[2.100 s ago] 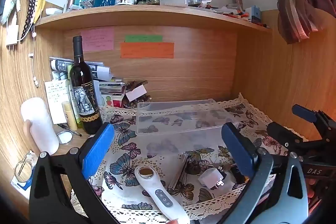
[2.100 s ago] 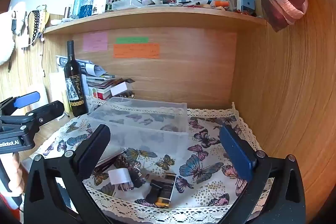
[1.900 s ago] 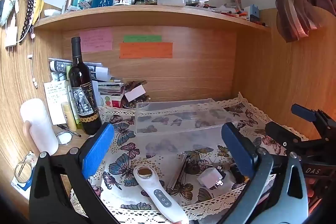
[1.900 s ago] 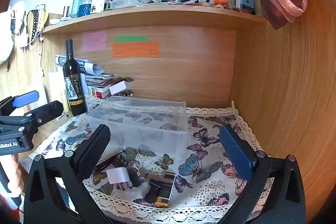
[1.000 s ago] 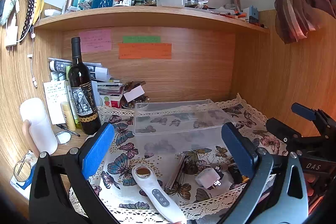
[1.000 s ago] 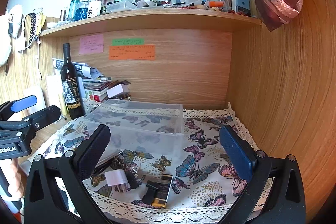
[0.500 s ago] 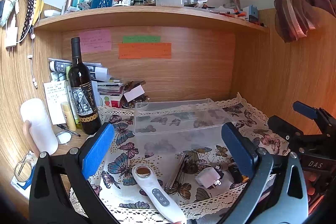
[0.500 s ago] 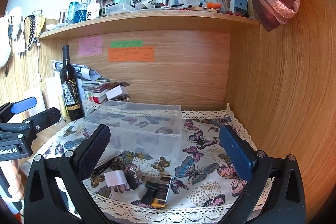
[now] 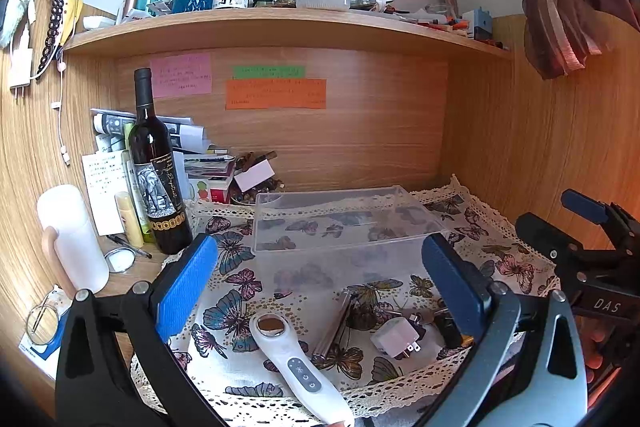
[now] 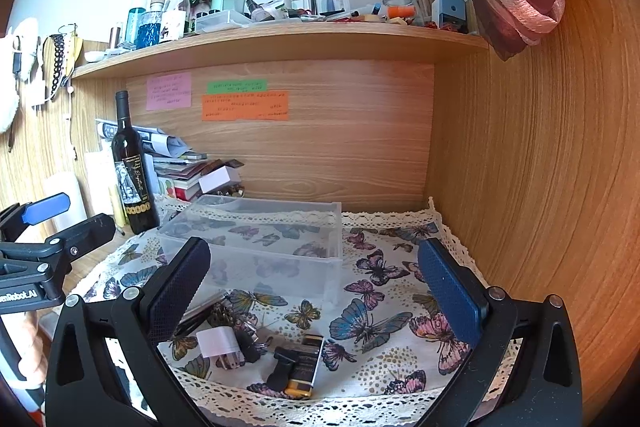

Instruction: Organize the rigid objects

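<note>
While both of your grippers hover wide open and empty above the worktop, almost nothing has changed over the last two seconds: the right gripper [image 10: 312,291] has only drifted back and slightly up, and the left gripper [image 9: 320,279] has barely moved. No object has been touched, so the sorting has yet to begin. The white handheld device [image 9: 294,359], the metallic tube [image 9: 336,327], the white plug adapter [image 9: 394,339] and the black-and-yellow block [image 10: 302,367] all lie loose on the butterfly cloth [image 10: 380,315], just in front of the clear plastic bin [image 9: 340,223], which looks empty. You probably pick one next.
</note>
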The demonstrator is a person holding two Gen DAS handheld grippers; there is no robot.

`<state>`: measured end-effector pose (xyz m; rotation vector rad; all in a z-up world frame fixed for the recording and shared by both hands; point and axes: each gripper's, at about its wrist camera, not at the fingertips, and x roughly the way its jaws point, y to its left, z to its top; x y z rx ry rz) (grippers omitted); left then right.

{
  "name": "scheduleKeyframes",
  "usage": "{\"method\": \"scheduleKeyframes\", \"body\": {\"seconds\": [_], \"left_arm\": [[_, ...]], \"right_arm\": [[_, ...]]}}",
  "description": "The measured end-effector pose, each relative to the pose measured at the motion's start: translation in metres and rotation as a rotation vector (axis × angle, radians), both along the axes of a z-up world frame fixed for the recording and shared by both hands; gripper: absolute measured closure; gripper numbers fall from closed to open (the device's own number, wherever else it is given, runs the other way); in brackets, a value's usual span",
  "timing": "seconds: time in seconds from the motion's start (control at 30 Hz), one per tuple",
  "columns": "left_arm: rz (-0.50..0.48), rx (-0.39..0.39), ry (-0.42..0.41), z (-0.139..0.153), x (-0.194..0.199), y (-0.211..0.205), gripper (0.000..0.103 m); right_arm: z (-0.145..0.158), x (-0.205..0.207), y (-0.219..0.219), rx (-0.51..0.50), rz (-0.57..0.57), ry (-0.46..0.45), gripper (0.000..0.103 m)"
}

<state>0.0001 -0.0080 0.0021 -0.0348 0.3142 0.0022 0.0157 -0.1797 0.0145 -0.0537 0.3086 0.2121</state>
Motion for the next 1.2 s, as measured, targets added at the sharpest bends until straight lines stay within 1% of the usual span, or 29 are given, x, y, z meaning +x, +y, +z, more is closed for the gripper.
{"method": "scheduleKeyframes", "body": {"seconds": [0.9, 1.07, 1.2], "left_arm": [[0.006, -0.001, -0.004, -0.0006, 0.0005, 0.0006, 0.0], [-0.002, -0.002, 0.001, -0.0017, 0.0009, 0.0, 0.0], [-0.021, -0.014, 0.018, -0.0057, 0.0023, -0.0012, 0.0]], "right_arm": [[-0.0003, -0.0011, 0.0022, 0.007, 0.009, 0.0, 0.0], [-0.0011, 0.0, 0.0019, 0.01, 0.017, 0.004, 0.0], [-0.0046, 0.0035, 0.0028, 0.012, 0.038, 0.026, 0.0]]}}
